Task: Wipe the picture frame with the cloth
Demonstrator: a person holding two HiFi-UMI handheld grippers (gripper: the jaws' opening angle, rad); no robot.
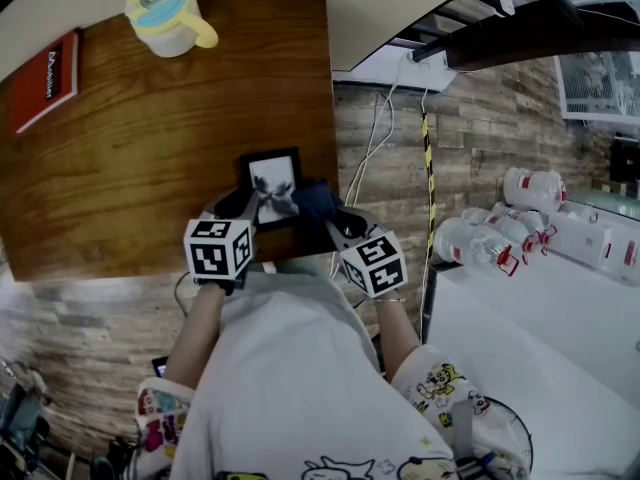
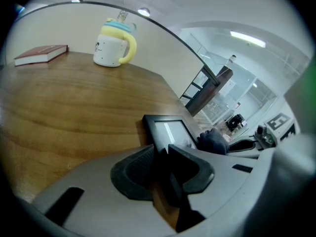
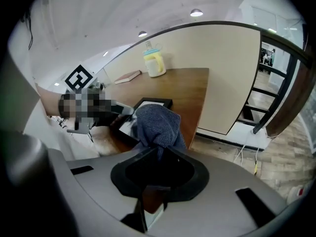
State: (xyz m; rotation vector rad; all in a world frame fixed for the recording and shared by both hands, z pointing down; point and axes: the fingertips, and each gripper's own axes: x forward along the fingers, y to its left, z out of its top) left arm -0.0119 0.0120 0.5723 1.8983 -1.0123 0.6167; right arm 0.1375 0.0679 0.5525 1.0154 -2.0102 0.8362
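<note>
Wipe step looks under way. The black rectangular picture frame (image 1: 272,180) sits by the near edge of the brown wooden table (image 1: 130,168), picture side up; can't tell if it lies flat or is tipped up a bit. The left gripper (image 2: 162,154) has its jaws drawn narrow & clamped on the frame's near-left corner, so it acts as the anchor. The right gripper (image 3: 158,157) is pinched tight on a bunched dark blue terry cloth (image 1: 314,200), whose free wad pokes out past the tips & touches the frame's right side. To do it well: hold the L clamp firm w/o twisting, b/c the frame looks light & prob. slides or pivots under a sideways push. Lead w/ the cloth wad, not the hard R tips, since those could scratch the glass. Sweep from the right edge toward the L jaws in overlapping passes w/ light, even pressure, then run along the black border, esp. the far edge & corners. Stop short of the L jaws; the bit under them can't be reached w/o a regrip. Mind the table edge: the frame is close to it, so a hard shove toward the person may push it off. The white cup w/ yellow handle (image 1: 168,18) & red book (image 1: 45,78) are well apart at the far side, no obstacle.
</note>
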